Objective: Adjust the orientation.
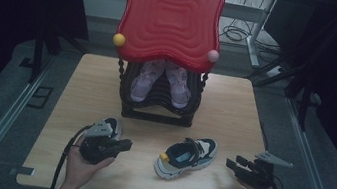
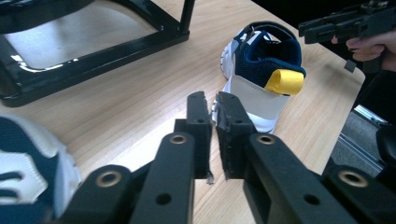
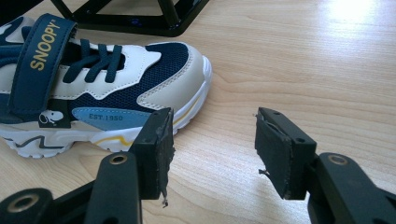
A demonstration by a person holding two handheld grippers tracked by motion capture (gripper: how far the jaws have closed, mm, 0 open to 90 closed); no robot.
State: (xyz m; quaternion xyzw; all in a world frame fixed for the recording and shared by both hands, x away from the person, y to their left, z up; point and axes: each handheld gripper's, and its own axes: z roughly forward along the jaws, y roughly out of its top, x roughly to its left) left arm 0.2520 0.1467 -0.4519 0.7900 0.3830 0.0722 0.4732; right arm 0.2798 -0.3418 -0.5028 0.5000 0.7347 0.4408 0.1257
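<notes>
Navy-white sneaker (image 1: 186, 158) near the desk's front edge looks light, soft-sided; grasp its heel collar. Left gripper (image 2: 213, 105) nearly closed, empty; right gripper (image 3: 212, 135) open.

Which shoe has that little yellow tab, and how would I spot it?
Start at the black rack under the red tray. On the table in front of it lies a navy-and-white sneaker, toward the right gripper. Unlike the purple shoes in the rack, it has a yellow heel tab.

Two hands reach in over the table's (image 1: 94, 174) near edge, each holding a gripper low above it. The left gripper (image 1: 124, 143) has its jaws nearly closed on nothing; the right gripper (image 1: 233, 164) has its jaws spread wide.
</notes>
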